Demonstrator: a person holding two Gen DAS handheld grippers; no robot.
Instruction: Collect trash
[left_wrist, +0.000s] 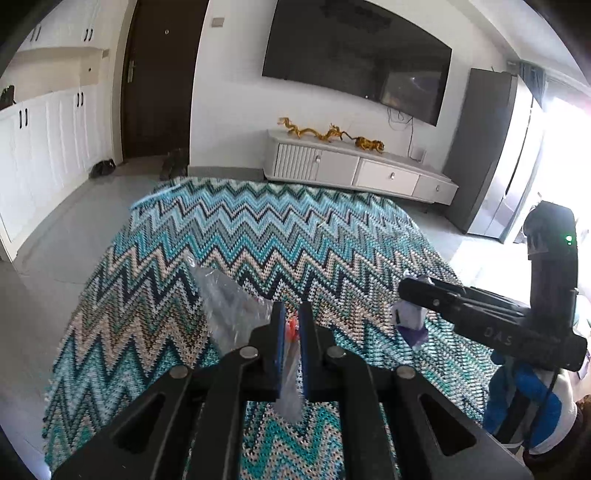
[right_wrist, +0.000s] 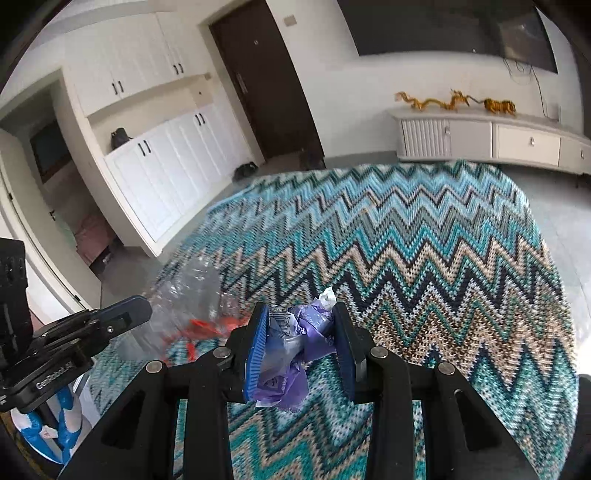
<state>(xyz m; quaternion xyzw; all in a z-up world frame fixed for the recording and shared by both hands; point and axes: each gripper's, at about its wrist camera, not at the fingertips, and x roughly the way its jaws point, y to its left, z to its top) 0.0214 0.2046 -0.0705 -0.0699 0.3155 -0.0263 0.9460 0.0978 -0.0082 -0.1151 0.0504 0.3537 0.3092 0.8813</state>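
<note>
Above the zigzag tablecloth (right_wrist: 424, 236), we clamp a crumpled purple wrapper (right_wrist: 303, 332) in our right gripper (right_wrist: 301, 343); just leftward, our left gripper (left_wrist: 291, 343) pinches a clear plastic bag (left_wrist: 229, 310), its mouth nearest the wrapper.

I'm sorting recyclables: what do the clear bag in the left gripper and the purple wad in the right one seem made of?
Clear bag: thin, glossy plastic film, see-through and crinkled, with orange print. Purple wrapper: probably printed plastic or foil-lined film, shiny creases, barcode visible; the white scrap at its top looks like paper tissue, though that is uncertain.
</note>
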